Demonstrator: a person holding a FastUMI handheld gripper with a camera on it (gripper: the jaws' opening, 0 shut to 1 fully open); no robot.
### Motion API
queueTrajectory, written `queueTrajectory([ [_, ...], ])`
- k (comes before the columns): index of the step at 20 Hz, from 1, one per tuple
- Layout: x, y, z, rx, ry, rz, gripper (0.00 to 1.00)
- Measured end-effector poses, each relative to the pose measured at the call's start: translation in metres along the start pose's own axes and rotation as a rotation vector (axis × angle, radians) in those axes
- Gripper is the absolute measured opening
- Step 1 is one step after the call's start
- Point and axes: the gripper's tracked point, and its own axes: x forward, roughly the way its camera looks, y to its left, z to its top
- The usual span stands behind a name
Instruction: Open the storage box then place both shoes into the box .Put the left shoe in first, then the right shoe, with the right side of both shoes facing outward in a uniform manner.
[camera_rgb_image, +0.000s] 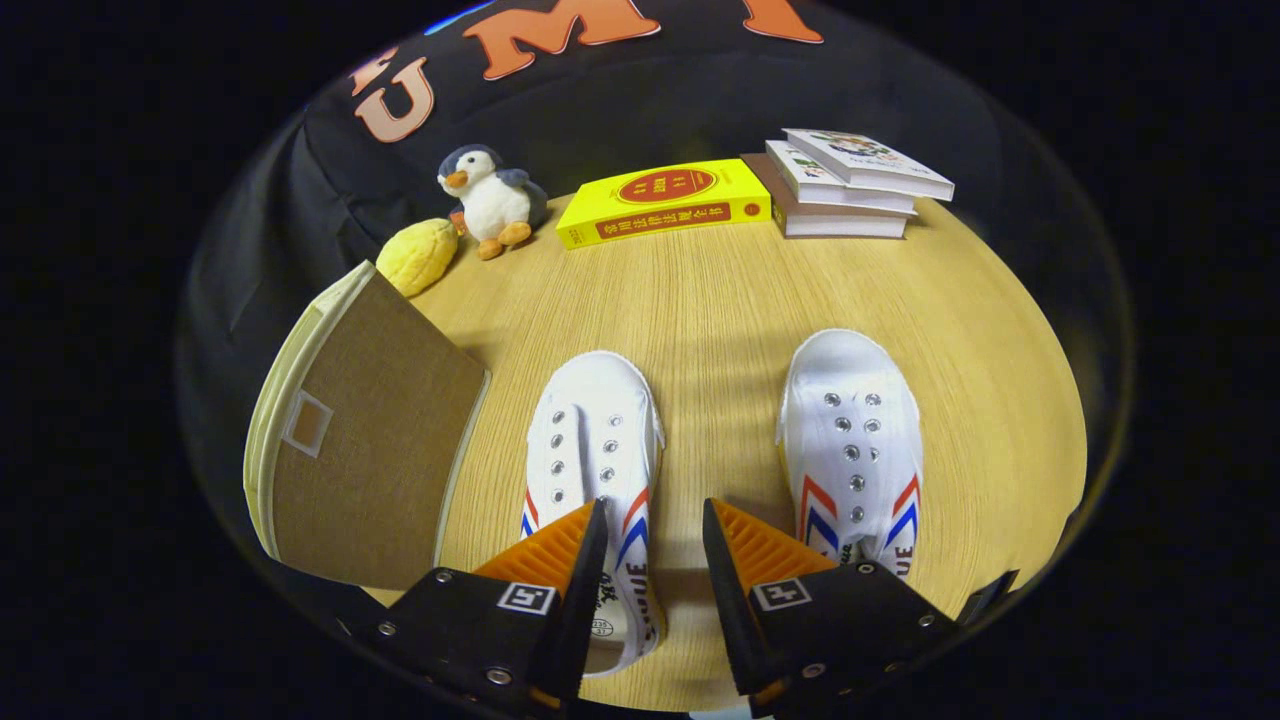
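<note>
Two white canvas shoes with red and blue chevrons stand on the wooden table (720, 300), toes pointing away from me. The left shoe (590, 430) lies just ahead of my left finger, its heel part tucked under that finger. The right shoe (850, 440) sits ahead of and beside my right finger. A brown fabric storage box (365, 450) with a cream rim stands left of the left shoe, its lid shut and a small label window on top. My gripper (655, 520) hovers open above the near table, with bare wood and the left shoe's side showing in the gap.
At the table's far side sit a plush penguin (490, 200), a yellow plush toy (418, 255), a yellow book (665, 200) lying flat and a stack of three books (845, 185). Bare wood lies between the shoes and the books.
</note>
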Motion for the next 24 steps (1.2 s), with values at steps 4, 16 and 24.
queueTrajectory([
  [4,0.012,0.001,-0.002,-0.038,0.033,0.004,0.54],
  [16,0.015,0.012,-0.002,-0.02,0.042,0.054,0.08],
  [24,-0.001,0.024,0.016,0.072,-0.039,0.09,0.0],
])
